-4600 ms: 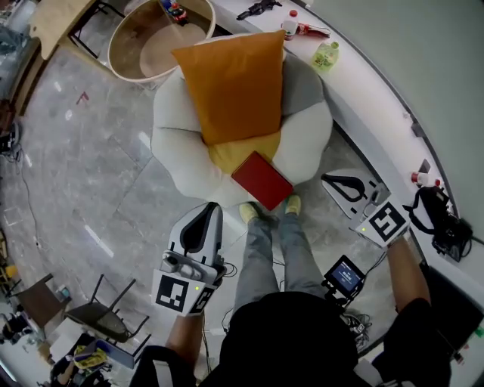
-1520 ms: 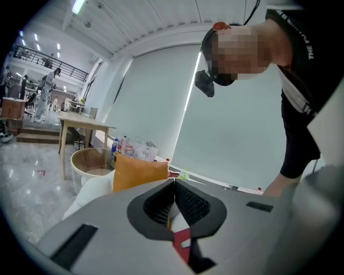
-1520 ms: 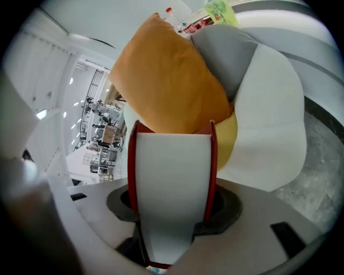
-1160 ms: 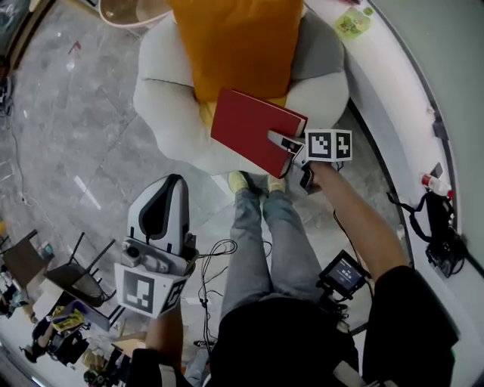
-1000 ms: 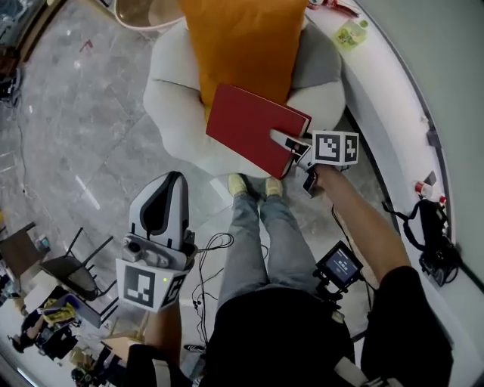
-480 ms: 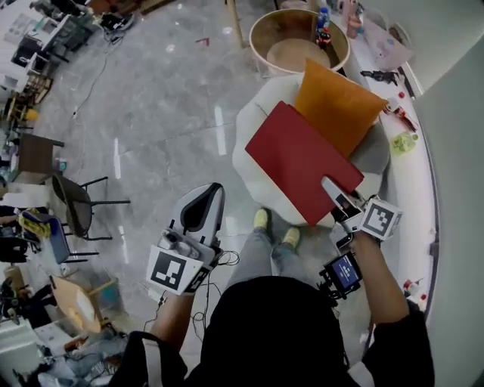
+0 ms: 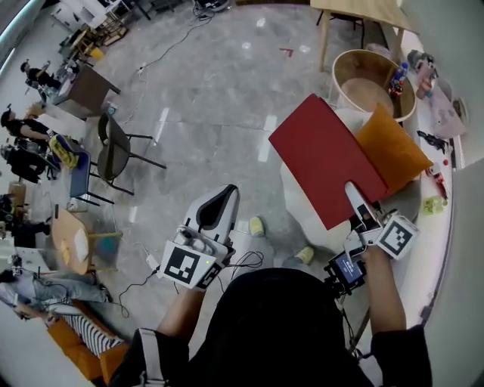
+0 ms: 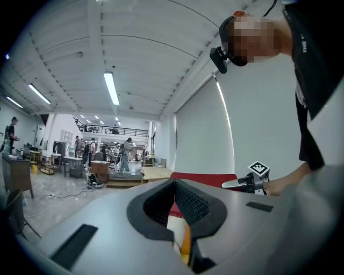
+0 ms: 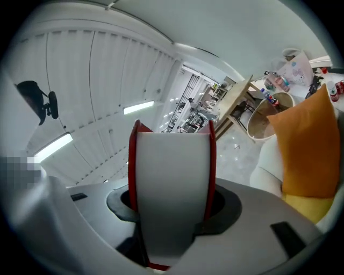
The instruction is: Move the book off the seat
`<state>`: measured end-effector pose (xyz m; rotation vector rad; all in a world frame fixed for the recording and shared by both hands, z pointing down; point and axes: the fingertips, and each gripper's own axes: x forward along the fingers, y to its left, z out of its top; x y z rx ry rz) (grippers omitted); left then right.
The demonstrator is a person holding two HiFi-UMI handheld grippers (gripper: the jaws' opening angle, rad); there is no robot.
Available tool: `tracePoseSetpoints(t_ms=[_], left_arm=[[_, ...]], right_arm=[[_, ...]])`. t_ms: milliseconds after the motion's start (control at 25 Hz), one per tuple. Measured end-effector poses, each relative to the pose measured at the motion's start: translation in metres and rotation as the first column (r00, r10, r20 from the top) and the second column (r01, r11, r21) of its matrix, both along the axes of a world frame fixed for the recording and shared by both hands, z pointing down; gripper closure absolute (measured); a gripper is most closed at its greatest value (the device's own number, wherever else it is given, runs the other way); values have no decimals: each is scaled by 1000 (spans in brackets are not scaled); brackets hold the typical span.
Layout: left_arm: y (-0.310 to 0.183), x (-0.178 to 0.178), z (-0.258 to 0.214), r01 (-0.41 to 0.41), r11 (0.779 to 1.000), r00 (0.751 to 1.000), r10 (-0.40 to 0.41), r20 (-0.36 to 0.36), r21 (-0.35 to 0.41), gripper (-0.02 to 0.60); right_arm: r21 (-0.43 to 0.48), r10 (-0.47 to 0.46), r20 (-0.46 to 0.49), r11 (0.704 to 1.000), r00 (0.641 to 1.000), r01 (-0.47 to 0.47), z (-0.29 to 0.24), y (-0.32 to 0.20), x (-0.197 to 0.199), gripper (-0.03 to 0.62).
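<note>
My right gripper (image 7: 354, 195) is shut on the near edge of the red book (image 7: 325, 162), which hangs flat in the air above the white and grey seat (image 7: 293, 198). In the right gripper view the book's (image 9: 172, 177) white page edge and red covers fill the gap between the jaws. An orange pillow (image 7: 393, 147) leans on the seat beyond the book. My left gripper (image 7: 218, 204) hovers apart at the lower left, shut and holding nothing. From the left gripper view, the book (image 8: 207, 179) and the right gripper (image 8: 252, 180) show past the closed jaws.
A round wooden tub (image 7: 370, 79) stands beyond the seat, beside a wooden table (image 7: 363, 11). A white ledge (image 7: 435, 106) with small items curves along the right. A black chair (image 7: 113, 147), cables and people are at the left. The person's yellow shoes (image 7: 257, 225) stand before the seat.
The book has gone from lying on the seat's front to being held up in the right gripper. Both grippers have risen, and the head view has swung left.
</note>
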<state>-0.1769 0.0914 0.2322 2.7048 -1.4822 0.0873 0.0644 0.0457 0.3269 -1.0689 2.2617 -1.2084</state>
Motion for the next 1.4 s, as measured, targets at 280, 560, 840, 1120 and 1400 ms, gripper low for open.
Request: tracePoseSetpoints(t_ms=[280, 560, 840, 1120, 1400], left_arm=[[-2, -28, 0, 46, 999, 998, -46, 34, 8, 569], [-29, -52, 9, -4, 1000, 1000, 4, 1, -4, 569], [-71, -97, 15, -67, 998, 997, 66, -48, -9, 568], [-102, -166, 21, -92, 996, 993, 92, -72, -9, 569], [-126, -238, 29, -89, 996, 990, 86, -114, -19, 569]], right_arm=[[17, -42, 9, 999, 999, 41, -6, -6, -37, 358], [4, -45, 19, 999, 999, 45, -2, -10, -78, 358], [21, 28, -40, 999, 999, -27, -17, -41, -124, 358], [33, 66, -55, 997, 996, -64, -34, -68, -192, 358], [35, 66, -47, 997, 997, -65, -37, -95, -271, 358]])
